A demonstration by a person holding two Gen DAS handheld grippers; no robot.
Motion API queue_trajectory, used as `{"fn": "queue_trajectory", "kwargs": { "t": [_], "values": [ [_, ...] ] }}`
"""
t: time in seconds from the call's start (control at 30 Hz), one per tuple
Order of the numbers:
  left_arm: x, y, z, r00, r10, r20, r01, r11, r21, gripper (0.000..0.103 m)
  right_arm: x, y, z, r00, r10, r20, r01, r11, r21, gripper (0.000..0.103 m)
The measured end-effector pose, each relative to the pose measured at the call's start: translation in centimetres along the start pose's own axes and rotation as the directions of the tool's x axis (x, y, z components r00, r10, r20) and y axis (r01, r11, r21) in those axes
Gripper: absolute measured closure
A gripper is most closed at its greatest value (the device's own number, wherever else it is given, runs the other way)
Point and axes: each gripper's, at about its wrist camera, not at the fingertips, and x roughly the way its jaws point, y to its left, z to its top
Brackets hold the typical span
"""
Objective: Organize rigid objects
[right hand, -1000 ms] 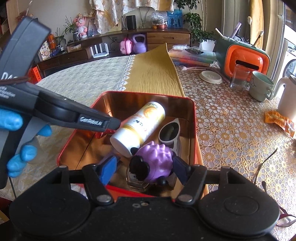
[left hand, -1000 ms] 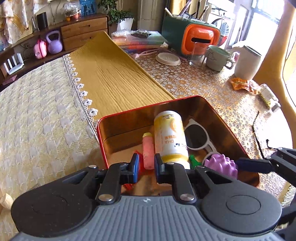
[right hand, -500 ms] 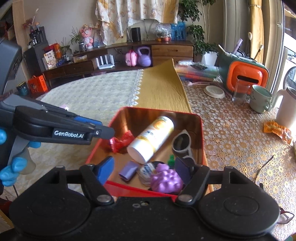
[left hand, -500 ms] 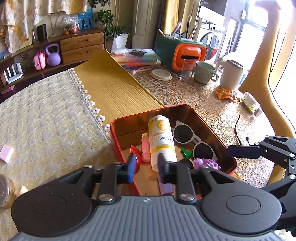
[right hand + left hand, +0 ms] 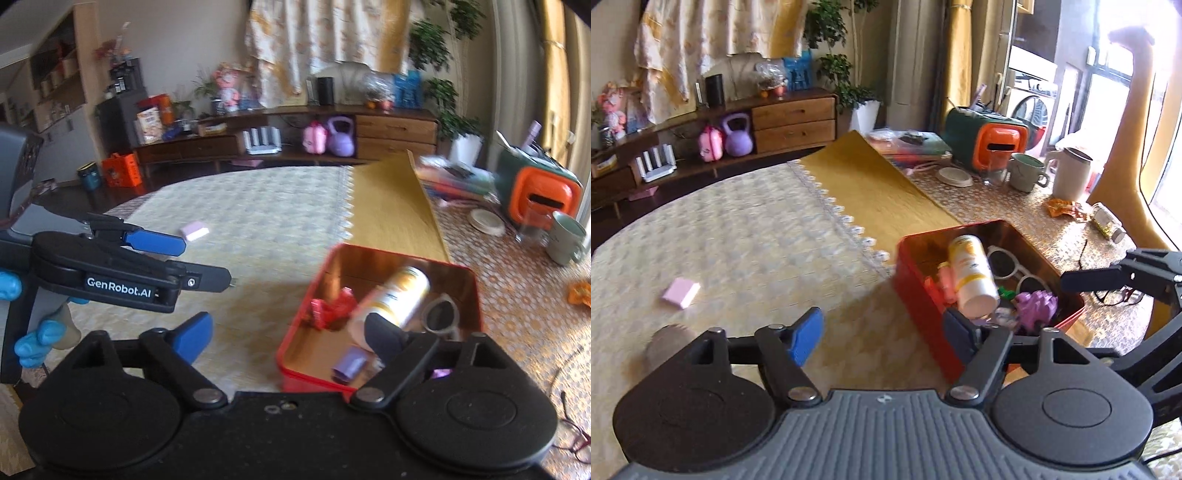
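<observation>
Our left hand-held gripper [image 5: 882, 334] is wide open, and nothing sits between its blue pads. Its jaws have just been opening. It hangs over the pale yellow cloth [image 5: 746, 251] on the desk, just beside the red tin [image 5: 923, 306]. Our right hand-held gripper [image 5: 291, 334] is wide open too, with nothing in it, and its jaws have also just been opening. It hangs over the near edge of the tin. In the right wrist view we see our blue-gloved hand [image 5: 31, 347] wrapped around the handle of the left one.

The tin sits on the desk with its top open. Inside it we see a white and yellow bottle [image 5: 971, 275] lying on its side. Beside it lie white sunglasses [image 5: 1012, 266], a bumpy purple ball [image 5: 1036, 304], a small pink tube [image 5: 945, 278], something red and crinkly [image 5: 332, 306] and a little purple piece [image 5: 351, 363].

To the left, well apart from the tin, a small pink block [image 5: 681, 292] lies on the cloth. A grey round thing [image 5: 666, 341] shows near our left gripper, but it is too blurry to tell what it is.

Farther back a gold cloth strip [image 5: 871, 188] runs across the desk. Behind it stand an orange and green box [image 5: 991, 144], a green mug [image 5: 1027, 171] and a white jug [image 5: 1071, 177]. Dark glasses [image 5: 1115, 295] lie right of the tin.
</observation>
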Motion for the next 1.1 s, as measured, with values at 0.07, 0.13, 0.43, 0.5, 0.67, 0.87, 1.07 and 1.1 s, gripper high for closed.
{"fn": "queue_trajectory", "kwargs": {
  "t": [0.07, 0.13, 0.43, 0.5, 0.67, 0.87, 1.07, 1.1],
  "values": [
    [-0.8, 1.2, -0.6, 1.0, 0.021, 0.008, -0.021, 1.0, -0.011, 0.025, 0.2, 1.0, 0.1, 1.0, 0.021, 0.005, -0.021, 1.0, -0.018, 0.01],
    [-1.5, 2.3, -1.2, 0.999, 0.031, 0.012, -0.031, 0.999, -0.021, 0.024, 0.6, 2.0, 0.3, 0.999, 0.044, 0.002, -0.044, 0.999, -0.032, 0.01],
    [-3.3, 7.3, -3.9, 0.993, 0.115, 0.03, -0.113, 0.99, -0.083, 0.021, 2.5, 5.8, 1.0, 0.991, 0.134, 0.016, -0.132, 0.987, -0.09, 0.0],
    [-3.4, 8.4, -4.5, 0.99, 0.139, 0.032, -0.135, 0.986, -0.102, 0.02, 3.2, 6.5, 1.3, 0.991, 0.135, 0.011, -0.133, 0.986, -0.1, 0.0],
    [-3.0, 11.2, -5.8, 0.981, 0.191, 0.022, -0.186, 0.971, -0.149, 0.02, 5.7, 7.7, 1.9, 0.993, 0.113, -0.02, -0.114, 0.985, -0.126, 0.0],
    [-1.2, 14.6, -6.9, 0.972, 0.236, 0.003, -0.231, 0.952, -0.2, 0.02, 9.2, 8.5, 2.3, 0.993, 0.097, -0.072, -0.106, 0.984, -0.145, 0.0],
    [1.6, 17.2, -7.9, 0.964, 0.263, -0.029, -0.262, 0.938, -0.229, 0.02, 12.3, 8.9, 2.7, 0.99, 0.086, -0.114, -0.105, 0.978, -0.181, 0.0],
    [2.0, 17.5, -8.0, 0.964, 0.265, -0.035, -0.266, 0.936, -0.232, 0.02, 12.9, 8.9, 2.8, 0.989, 0.081, -0.12, -0.103, 0.977, -0.186, 0.0]
  ]
}}
